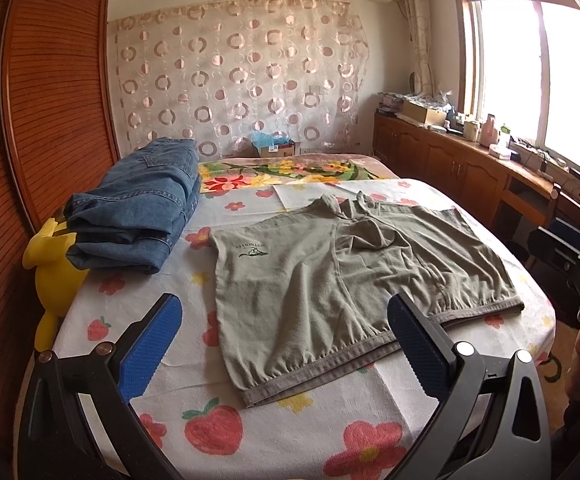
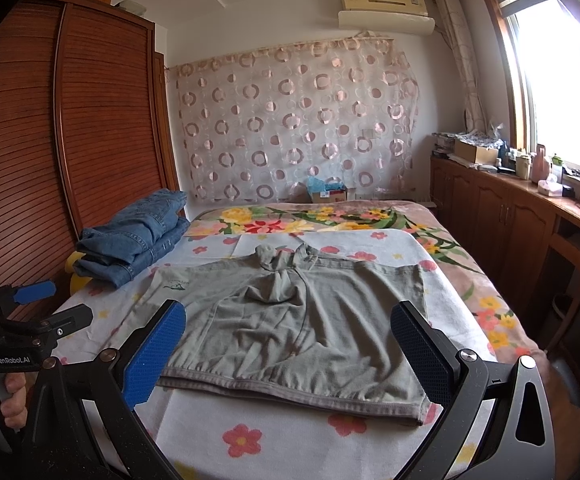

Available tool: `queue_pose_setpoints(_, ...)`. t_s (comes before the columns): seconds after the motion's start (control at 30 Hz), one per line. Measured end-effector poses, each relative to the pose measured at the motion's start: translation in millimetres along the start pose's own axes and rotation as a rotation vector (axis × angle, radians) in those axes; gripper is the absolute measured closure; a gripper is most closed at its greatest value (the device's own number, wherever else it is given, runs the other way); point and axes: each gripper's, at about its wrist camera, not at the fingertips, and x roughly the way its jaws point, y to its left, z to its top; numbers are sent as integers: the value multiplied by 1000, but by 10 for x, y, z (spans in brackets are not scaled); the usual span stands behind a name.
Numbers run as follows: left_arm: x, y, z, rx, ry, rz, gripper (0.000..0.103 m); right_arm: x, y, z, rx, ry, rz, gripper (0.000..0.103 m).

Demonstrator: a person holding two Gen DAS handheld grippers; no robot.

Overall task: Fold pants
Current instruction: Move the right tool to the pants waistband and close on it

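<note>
left wrist view has the left gripper point(image 1: 285, 340) spread wide with nothing between its blue pads point(image 1: 151, 348), hanging just above the near hem of the olive pants point(image 1: 350, 276), which looks to me like the setup for a first pinch rather than any fold being underway. right wrist view shows the same deal: right gripper point(image 2: 287, 354) gaping wide and empty over the other end of that hem, so one claw covers each side of the near edge, probably so both corners can lift together. the pants lie spread flat in the middle of the flowery sheet point(image 2: 281, 440), elastic band nearest the cameras, some bunched fabric up at the far edge, which i'd guess needs smoothing. off to the left, near the wardrobe point(image 1: 49, 100), sits a stack of folded jeans point(image 1: 137, 216), apart from the olive pair, likely the done pile. a yellow plush toy point(image 1: 53, 272) pokes out beside that stack.
</note>
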Motion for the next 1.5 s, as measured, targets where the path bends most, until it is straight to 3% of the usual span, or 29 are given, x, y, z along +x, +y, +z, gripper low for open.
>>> queue_pose_setpoints(0.53,463,-39,-88,62,114,-90,0,128,-208,-21,-44,26,-19,1)
queue_pose_setpoints(1.07,964,-132,-77,111,235,-106,0,381,-490,143,-88,140,-46,5)
queue_pose_setpoints(1.2,1035,-147,-24,120,246,-133,0,474,-566,260,-136,164,-69,14)
queue_pose_setpoints(1.43,1110,-182,110,124,228,-172,0,761,-758,479,-148,239,-35,49)
queue_pose_setpoints(1.5,1129,-191,141,132,219,-159,0,877,-832,503,-129,272,-31,52)
